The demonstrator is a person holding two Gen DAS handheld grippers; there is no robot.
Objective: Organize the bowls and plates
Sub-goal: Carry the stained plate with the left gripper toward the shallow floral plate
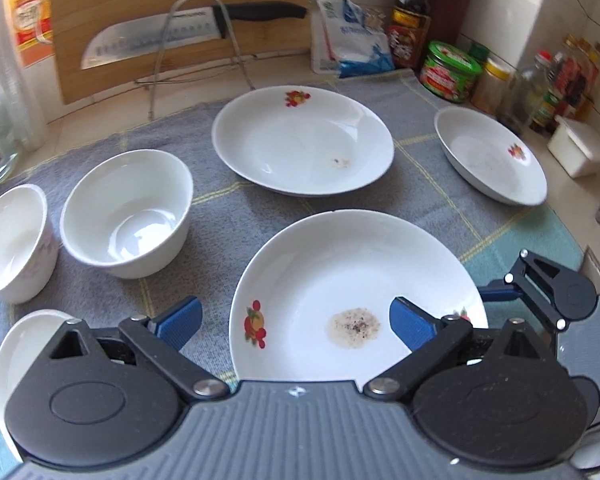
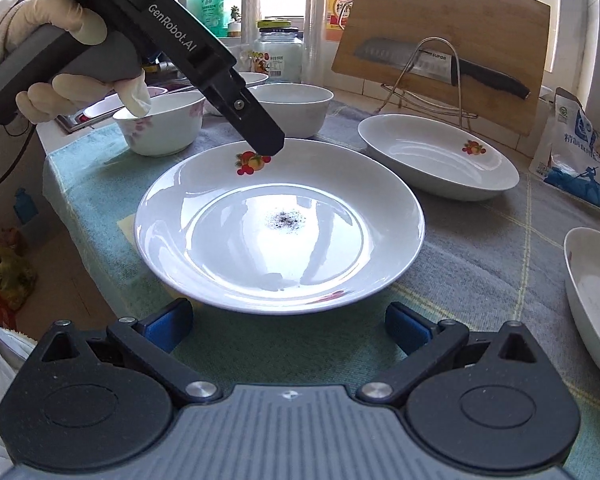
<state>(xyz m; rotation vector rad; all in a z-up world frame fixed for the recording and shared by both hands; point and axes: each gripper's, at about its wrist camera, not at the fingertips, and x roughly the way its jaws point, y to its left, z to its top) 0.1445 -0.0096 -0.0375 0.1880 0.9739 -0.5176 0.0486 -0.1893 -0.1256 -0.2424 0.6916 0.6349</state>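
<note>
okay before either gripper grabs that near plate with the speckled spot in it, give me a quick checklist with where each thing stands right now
1. Left gripper open: ok, pads wide apart, nothing pressed between them.
2. Right gripper open: ok, pads apart and empty.
3. Near plate free to lift: ok, nothing stacked on it; it lies flat on the cloth.
4. Plate clean: not ok, a dried speckled spot sits in its middle.
5. Pads on the rim: not ok, the right gripper's pads are short of the near edge; contact by the left gripper's cannot tell.
6. Room around it: ok, the far plate and bowl stand apart from it.
</note>
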